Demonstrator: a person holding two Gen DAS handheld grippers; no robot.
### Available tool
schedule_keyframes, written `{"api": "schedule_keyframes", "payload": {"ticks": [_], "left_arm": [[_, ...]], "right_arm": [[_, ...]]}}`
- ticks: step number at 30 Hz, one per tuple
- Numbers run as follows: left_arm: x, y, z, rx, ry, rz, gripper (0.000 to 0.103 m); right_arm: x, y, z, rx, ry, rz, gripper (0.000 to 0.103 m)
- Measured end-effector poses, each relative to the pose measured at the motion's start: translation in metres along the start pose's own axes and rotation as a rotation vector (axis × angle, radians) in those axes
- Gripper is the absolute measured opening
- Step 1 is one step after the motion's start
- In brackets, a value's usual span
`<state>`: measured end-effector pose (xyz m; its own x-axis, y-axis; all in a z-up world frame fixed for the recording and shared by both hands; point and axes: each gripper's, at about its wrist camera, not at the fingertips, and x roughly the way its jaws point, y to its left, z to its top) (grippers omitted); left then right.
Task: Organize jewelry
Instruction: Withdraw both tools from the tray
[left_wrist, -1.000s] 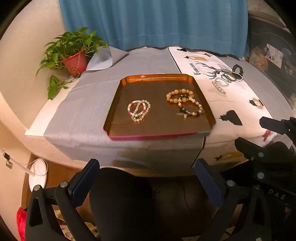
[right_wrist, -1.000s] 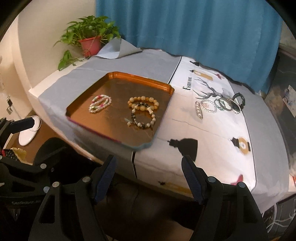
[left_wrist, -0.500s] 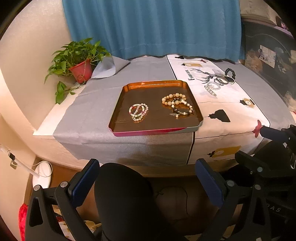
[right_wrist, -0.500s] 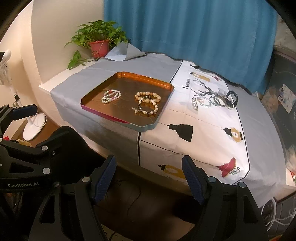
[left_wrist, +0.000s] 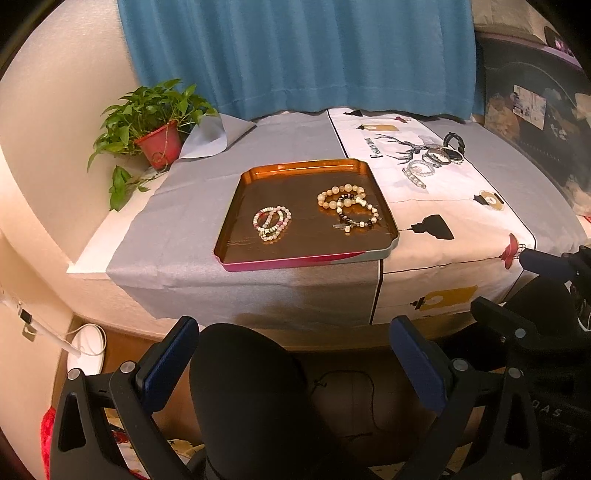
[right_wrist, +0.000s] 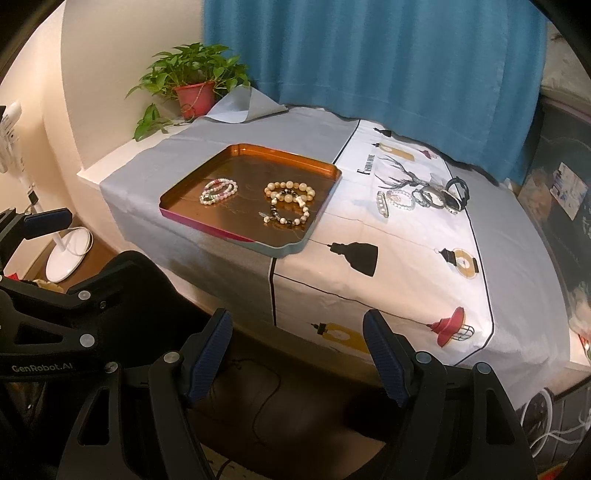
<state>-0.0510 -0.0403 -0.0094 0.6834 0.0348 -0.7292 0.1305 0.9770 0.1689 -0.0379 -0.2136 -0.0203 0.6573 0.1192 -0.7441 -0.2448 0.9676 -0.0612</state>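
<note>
"GenRobot.AI" on the left hand-held gripper, "Fashion" lettering on the white cloth

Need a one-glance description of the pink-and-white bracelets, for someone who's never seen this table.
Find the orange tray on the grey cloth. Two clumps of bracelets lie in it; take the one nearer the potted plant. The pink-and-white bracelets have small beads, while the neighbouring cream beads are far bigger.
</note>
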Motion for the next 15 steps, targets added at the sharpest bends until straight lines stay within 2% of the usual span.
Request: {"api": "schedule_keyframes", "payload": {"ticks": [8, 15], "left_arm": [[0.009, -0.007, 0.002, 0.012, 0.022, -0.008, 0.102], [0.022, -0.009, 0.01, 0.024, 0.045, -0.012, 0.102]], "right_arm": [[0.006, -0.01, 0.0, 0.026, 0.011, -0.002, 0.074], [0.022, -0.035, 0.002, 0.086, 0.035, -0.024, 0.074]]}}
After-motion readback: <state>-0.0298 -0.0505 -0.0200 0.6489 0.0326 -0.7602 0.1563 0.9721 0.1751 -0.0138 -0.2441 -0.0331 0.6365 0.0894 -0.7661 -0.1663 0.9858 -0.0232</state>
